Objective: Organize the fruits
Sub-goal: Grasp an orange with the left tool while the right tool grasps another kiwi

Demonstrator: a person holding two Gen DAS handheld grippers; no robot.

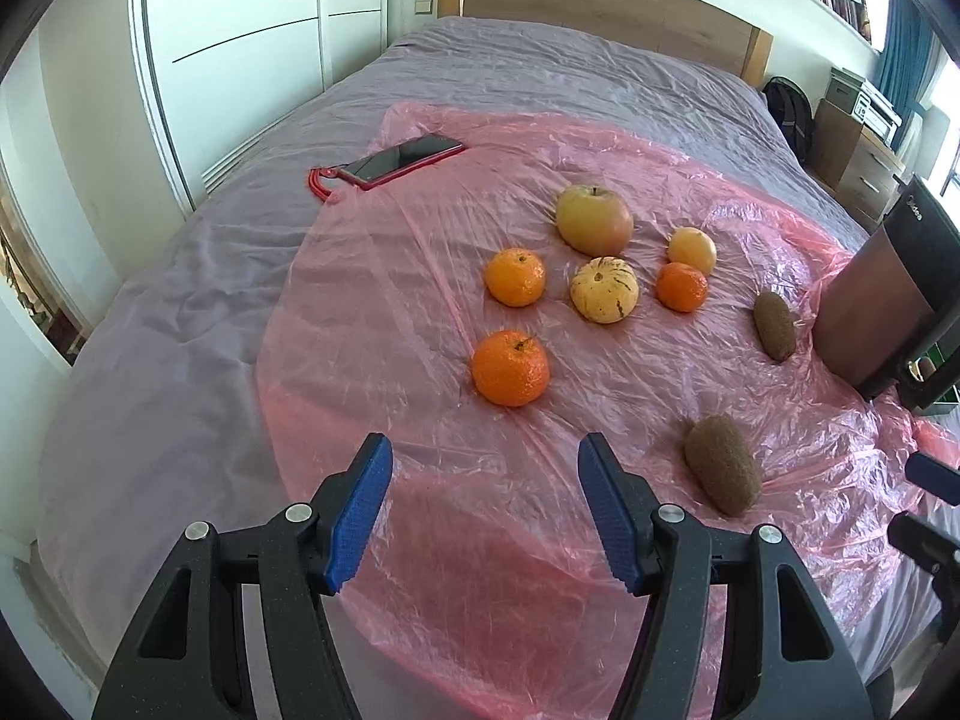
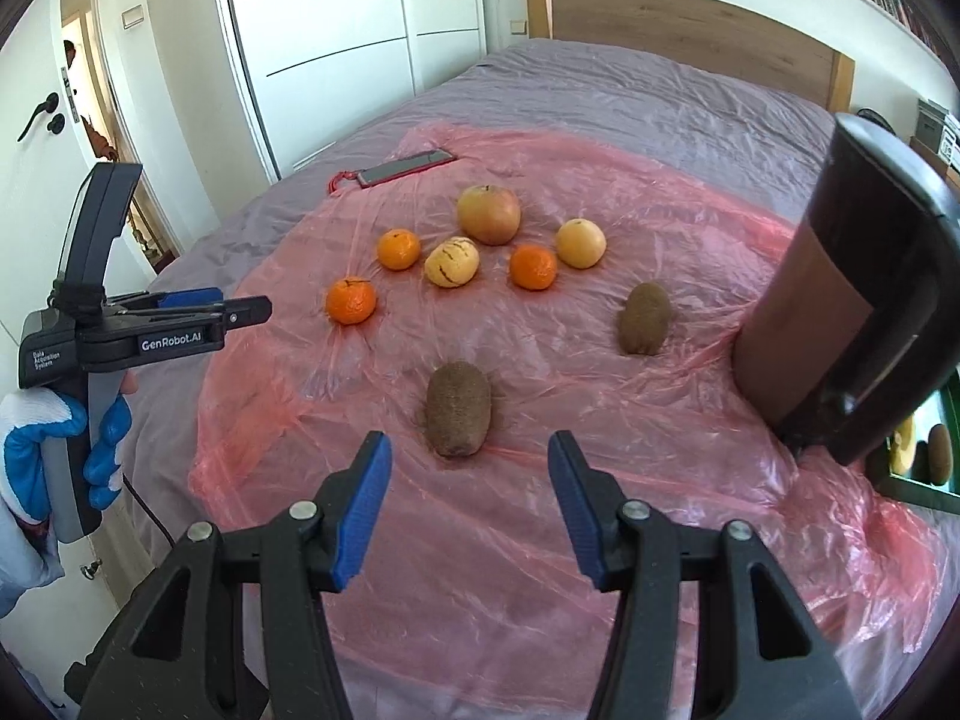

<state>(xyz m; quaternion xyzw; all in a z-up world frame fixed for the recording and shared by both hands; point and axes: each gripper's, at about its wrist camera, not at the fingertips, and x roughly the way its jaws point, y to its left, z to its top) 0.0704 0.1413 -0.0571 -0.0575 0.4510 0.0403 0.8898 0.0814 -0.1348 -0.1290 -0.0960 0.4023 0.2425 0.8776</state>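
Several fruits lie on a pink plastic sheet (image 1: 420, 276) on the bed. A near mandarin (image 1: 510, 367) lies ahead of my open, empty left gripper (image 1: 483, 456). Behind it are a second mandarin (image 1: 515, 277), a pale striped melon (image 1: 604, 289), an apple (image 1: 594, 219), a third mandarin (image 1: 681, 286) and a yellow citrus (image 1: 692, 250). Two kiwis (image 1: 723, 471) (image 1: 774, 325) lie at the right. My right gripper (image 2: 468, 450) is open and empty, just short of the near kiwi (image 2: 458, 416). The left gripper also shows in the right wrist view (image 2: 246, 307).
A phone in a red case (image 1: 402, 161) lies at the sheet's far left edge. A dark brown upright appliance (image 2: 840, 312) stands at the right, with a green tray (image 2: 918, 480) holding fruit behind it. White wardrobe and door are on the left.
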